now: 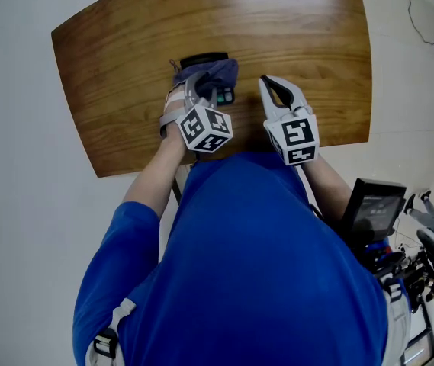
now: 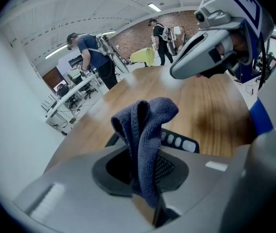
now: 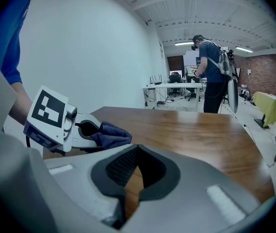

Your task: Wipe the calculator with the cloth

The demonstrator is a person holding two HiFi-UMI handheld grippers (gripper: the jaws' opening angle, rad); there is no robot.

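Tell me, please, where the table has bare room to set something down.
Bare wood lies left of the calculator to the table edge, beyond it, and right of the right gripper. Crowded where the left gripper holds the cloth.

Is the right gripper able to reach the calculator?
Probably yes: the right gripper sits beside the calculator with only table between, though the cloth in the left gripper covers most of it.

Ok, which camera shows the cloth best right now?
The left gripper view: the cloth stands mid-frame, pinched in the left gripper. The head view shows it bunched over the calculator; the right gripper view shows only a small fold.
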